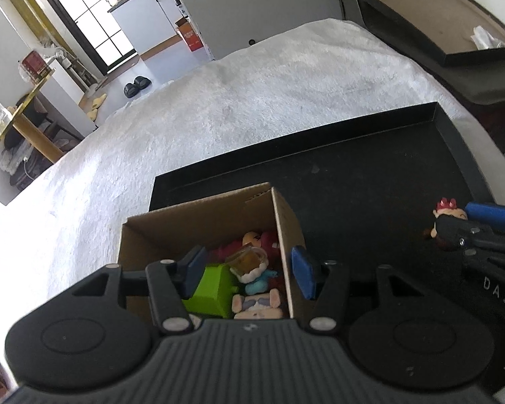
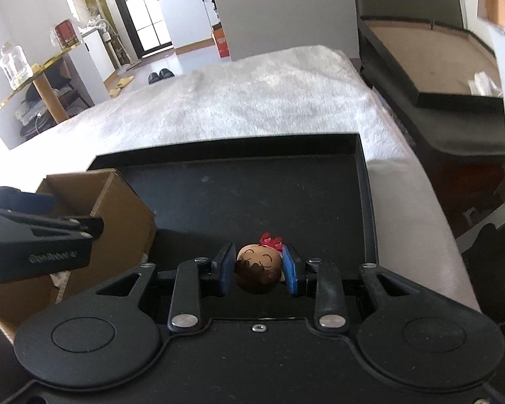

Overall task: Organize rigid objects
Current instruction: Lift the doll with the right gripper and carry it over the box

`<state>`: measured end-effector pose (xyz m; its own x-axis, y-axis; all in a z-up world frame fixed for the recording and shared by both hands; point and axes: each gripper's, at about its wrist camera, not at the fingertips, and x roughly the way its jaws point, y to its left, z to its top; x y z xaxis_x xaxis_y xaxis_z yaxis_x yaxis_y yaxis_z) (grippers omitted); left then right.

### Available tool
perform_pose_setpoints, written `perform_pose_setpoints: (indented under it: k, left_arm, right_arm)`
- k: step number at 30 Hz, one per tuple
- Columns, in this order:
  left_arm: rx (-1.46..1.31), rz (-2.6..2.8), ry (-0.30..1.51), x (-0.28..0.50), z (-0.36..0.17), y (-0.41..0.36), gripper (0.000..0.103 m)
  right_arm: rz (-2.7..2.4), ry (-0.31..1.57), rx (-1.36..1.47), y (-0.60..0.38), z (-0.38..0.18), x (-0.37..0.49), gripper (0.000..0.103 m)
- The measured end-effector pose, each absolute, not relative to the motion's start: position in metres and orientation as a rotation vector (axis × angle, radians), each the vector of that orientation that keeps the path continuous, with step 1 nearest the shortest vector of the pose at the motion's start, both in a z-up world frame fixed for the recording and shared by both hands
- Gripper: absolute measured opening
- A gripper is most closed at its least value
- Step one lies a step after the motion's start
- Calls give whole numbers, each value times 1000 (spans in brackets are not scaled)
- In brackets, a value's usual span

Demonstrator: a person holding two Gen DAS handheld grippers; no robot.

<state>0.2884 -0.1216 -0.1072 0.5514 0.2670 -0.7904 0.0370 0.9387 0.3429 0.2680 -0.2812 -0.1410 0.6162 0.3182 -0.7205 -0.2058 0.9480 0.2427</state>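
A brown cardboard box [image 1: 198,215] stands on the left part of a black tray [image 1: 370,175]. It holds several small toy figures, among them a green block [image 1: 215,286]. My left gripper [image 1: 249,274] hangs open over the box's right wall, one finger inside the box and one outside, with nothing pinched. My right gripper [image 2: 259,266] is shut on a small doll [image 2: 257,266] with brown hair and a red bow, held just above the tray [image 2: 252,185]. In the left wrist view the doll [image 1: 451,213] and right gripper [image 1: 468,222] show at the right edge. The box [image 2: 118,208] and left gripper [image 2: 60,212] sit left in the right wrist view.
The tray lies on a white fluffy blanket [image 1: 235,101]. A second black tray with a brown floor [image 1: 437,17] rests on dark furniture at the back right. A gold-edged side table [image 2: 40,67] with a glass jar stands far left, with slippers on the floor beyond.
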Motion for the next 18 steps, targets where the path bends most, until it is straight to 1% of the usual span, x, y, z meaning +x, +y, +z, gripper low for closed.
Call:
perform_pose_setpoints:
  k: [9,18]
  left_arm:
    - [288,147,959,271,-83,-98,58]
    - [240,171,938,254,-66,-67,58]
  right_arm:
    - [307,812,102,-264,-105,255,30]
    - [323,774,58,-239,-79,243,30]
